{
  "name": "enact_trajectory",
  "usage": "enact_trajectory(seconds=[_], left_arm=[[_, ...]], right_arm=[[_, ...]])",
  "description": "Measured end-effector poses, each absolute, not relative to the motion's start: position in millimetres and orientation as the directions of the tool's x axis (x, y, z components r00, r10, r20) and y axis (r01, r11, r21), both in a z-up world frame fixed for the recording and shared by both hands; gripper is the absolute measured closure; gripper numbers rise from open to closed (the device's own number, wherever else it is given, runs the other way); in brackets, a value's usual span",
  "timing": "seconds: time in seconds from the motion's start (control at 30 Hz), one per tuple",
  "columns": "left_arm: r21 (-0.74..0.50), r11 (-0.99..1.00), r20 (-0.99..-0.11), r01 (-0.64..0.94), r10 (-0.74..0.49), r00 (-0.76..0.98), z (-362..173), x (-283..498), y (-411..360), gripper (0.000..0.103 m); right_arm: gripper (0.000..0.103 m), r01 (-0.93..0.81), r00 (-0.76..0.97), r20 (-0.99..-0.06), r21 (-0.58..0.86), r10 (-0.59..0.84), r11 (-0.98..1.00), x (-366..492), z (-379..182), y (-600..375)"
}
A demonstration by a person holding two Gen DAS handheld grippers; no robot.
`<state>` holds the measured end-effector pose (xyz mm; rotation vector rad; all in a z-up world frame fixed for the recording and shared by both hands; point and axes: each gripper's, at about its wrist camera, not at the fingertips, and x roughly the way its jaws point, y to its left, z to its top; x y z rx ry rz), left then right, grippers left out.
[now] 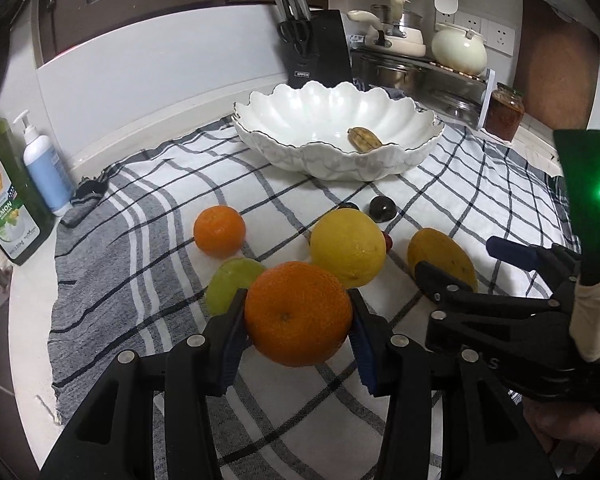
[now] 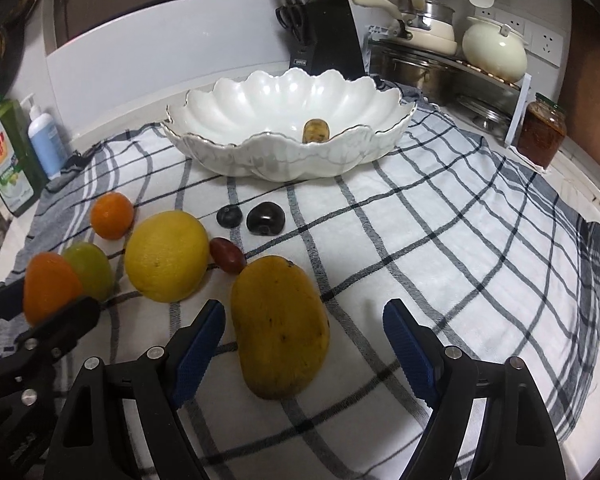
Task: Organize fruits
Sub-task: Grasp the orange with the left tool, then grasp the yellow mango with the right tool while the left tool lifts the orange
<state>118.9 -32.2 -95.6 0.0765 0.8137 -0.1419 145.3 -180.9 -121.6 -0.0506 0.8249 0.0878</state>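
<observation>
My left gripper (image 1: 298,316) is shut on a large orange (image 1: 298,314), held just above the checked cloth (image 1: 160,320). Behind it lie a green fruit (image 1: 226,284), a small orange (image 1: 219,231), a big yellow citrus (image 1: 348,247), a mango (image 1: 440,258) and dark plums (image 1: 383,209). The white scalloped bowl (image 1: 284,136) stands at the back with a small yellowish-brown fruit (image 1: 364,139) inside. My right gripper (image 2: 304,322) is open, its fingers on either side of the mango (image 2: 280,326), not touching. The left gripper with the orange (image 2: 48,292) shows at left there.
A knife block (image 1: 320,52), a pot rack with cream kettles (image 1: 420,60) and a jar (image 1: 504,110) stand behind the bowl. Dish soap (image 1: 4,192) and a pump bottle (image 1: 46,168) stand at the left. A red fruit (image 2: 227,254) lies by the yellow citrus (image 2: 166,256).
</observation>
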Motion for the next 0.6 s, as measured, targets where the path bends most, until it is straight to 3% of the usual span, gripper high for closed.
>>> enact_trajectory(seconds=[0.3, 0.6], left_arm=[[0.011, 0.989, -0.736, 0.146, -0.091, 0.671, -100.3, 122.1, -29.7, 0.057], [0.015, 0.988, -0.734, 0.151, -0.091, 0.672, -99.5, 121.6, -32.6, 0.057]], right_arm=[[0.050, -0.139, 0.645, -0.759, -0.002, 0.089, 0.990, 152.9, -137.1, -172.2], [0.052, -0.143, 0.647, -0.754, 0.025, 0.113, 0.989, 149.2, -135.4, -175.6]])
